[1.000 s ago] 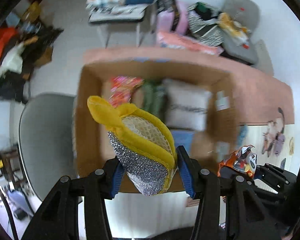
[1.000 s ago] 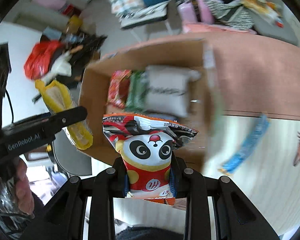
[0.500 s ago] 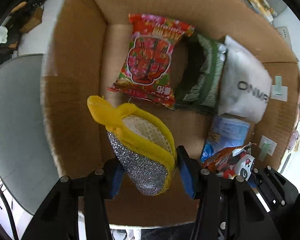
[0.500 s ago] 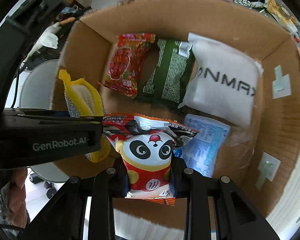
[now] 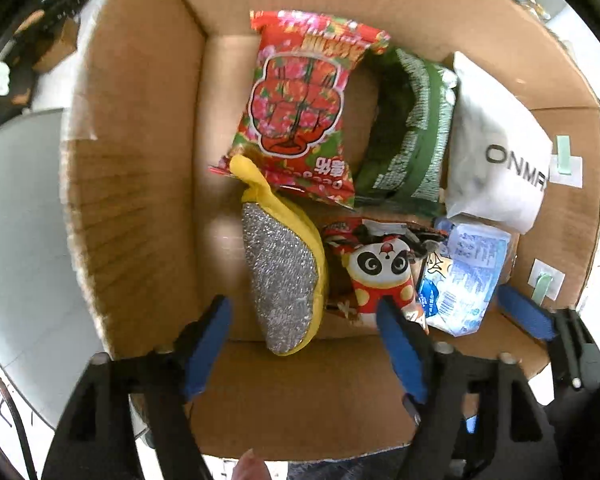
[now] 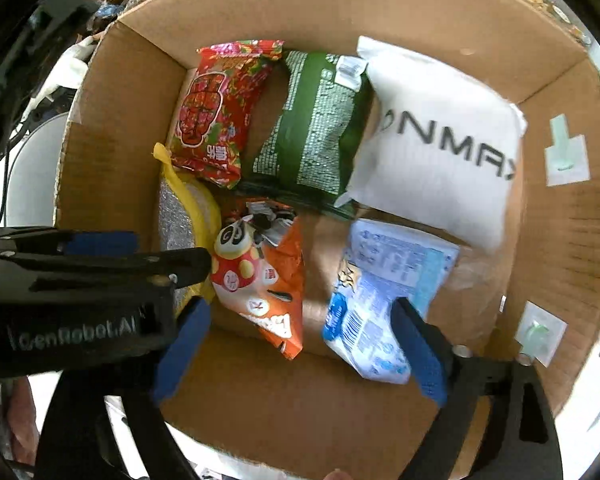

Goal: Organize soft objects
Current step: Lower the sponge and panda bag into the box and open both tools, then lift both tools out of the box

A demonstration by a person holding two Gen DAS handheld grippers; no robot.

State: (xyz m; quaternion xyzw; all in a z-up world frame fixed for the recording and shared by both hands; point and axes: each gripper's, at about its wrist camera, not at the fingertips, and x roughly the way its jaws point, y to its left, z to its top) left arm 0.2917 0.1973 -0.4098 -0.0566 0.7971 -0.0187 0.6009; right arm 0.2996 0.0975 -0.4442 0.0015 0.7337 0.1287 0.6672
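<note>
The left claw (image 5: 304,328) is hanging wide open over the near-left part of the cardboard box (image 5: 140,184), holding nothing; the yellow-edged silver scrubber (image 5: 280,272) is lying on the box floor between its blue pads, touching neither. The right claw (image 6: 300,344) is also spread wide and empty, with the panda snack bag (image 6: 260,276) resting below it beside the scrubber and the pale blue packet (image 6: 384,300) lying close to its right finger. At the far side, the red snack bag (image 5: 300,108), green packet (image 5: 412,132) and white pillow pack (image 6: 440,148) are sitting in a row against the wall. Bare cardboard floor is showing along the near wall and between the panda bag and the blue packet.
</note>
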